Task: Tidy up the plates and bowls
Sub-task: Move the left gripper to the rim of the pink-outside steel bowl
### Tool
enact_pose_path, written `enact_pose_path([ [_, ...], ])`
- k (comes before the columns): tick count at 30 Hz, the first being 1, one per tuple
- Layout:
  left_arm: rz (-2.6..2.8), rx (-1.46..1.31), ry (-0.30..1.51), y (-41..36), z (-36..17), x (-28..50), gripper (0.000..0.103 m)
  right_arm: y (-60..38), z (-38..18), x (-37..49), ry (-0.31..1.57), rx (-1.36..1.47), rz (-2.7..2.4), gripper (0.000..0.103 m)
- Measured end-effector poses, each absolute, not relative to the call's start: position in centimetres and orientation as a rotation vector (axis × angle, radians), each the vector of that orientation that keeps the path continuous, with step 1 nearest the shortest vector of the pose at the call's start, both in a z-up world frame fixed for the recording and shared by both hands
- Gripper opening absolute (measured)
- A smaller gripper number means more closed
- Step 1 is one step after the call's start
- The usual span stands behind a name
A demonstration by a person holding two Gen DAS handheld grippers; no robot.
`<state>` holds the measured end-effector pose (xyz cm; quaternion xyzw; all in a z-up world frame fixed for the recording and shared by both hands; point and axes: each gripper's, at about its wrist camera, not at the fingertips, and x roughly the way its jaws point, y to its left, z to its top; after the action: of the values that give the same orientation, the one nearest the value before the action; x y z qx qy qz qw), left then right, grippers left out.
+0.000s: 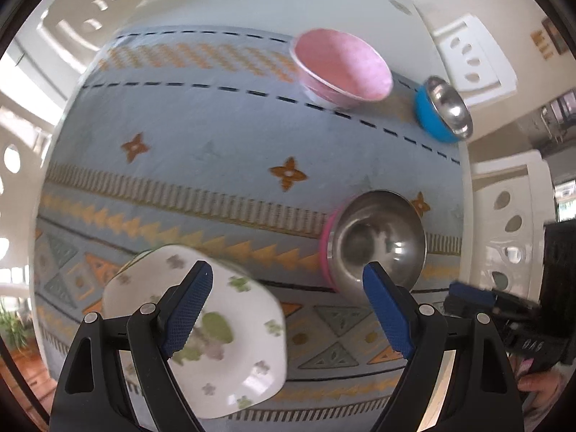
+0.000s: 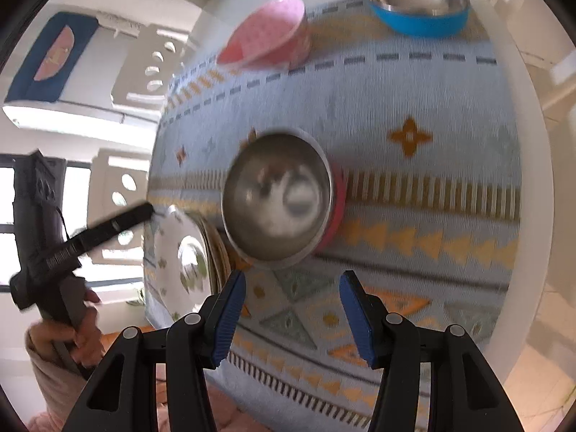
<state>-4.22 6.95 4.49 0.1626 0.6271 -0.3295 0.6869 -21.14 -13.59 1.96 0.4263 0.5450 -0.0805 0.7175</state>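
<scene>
A white round surface (image 1: 252,3) is covered by a pale blue patterned cloth (image 1: 216,136), and four pieces of tableware are seen on it.

In the left wrist view, the left gripper (image 1: 288,280) is held above the cloth with its jaws spread wide and nothing between them. A white plate with green flower prints (image 1: 244,338) is seen at about 7 o'clock, partly behind the left blue pad. A steel bowl with a pink outside (image 1: 378,241) is seen at about 4 o'clock, just behind the tip of the right pad; whether it is touched cannot be told. A pink bowl (image 1: 342,68) lies at about 1 o'clock near the far edge of the cloth, and a steel bowl with a blue outside (image 1: 442,111) stands just beside it, toward 2 o'clock. The right gripper (image 1: 468,295) shows blurred at the 4 o'clock edge.

In the right wrist view, the right gripper (image 2: 291,306) is seen with its jaws partly spread and empty, over bare cloth. The pink-sided steel bowl lies just beyond the fingertips, near the centre. The white plate is at 9 o'clock, the pink bowl at 12 o'clock, the blue-sided bowl at 1 o'clock. The left gripper, held in a hand (image 2: 86,334), appears at 8 o'clock.
</scene>
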Motion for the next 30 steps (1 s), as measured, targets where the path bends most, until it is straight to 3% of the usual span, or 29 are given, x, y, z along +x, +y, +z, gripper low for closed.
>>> enact_pose_path([
  [12,-0.828,0.467,1.479,1.7,-1.6,-5.2,0.084,-16.2,-2.9,-19.6,1.153,1.137,-0.236,0.053],
  [24,-0.865,0.475,1.506,0.6,-3.8,-4.6,0.082,-17.2,-5.3,-18.8,1.204,1.164,-0.301,0.053],
  [30,-0.881,0.476,1.506,0.5,-4.1,-4.6,0.07,-17.0,-5.9,-18.5,1.216,1.172,-0.303,0.053],
])
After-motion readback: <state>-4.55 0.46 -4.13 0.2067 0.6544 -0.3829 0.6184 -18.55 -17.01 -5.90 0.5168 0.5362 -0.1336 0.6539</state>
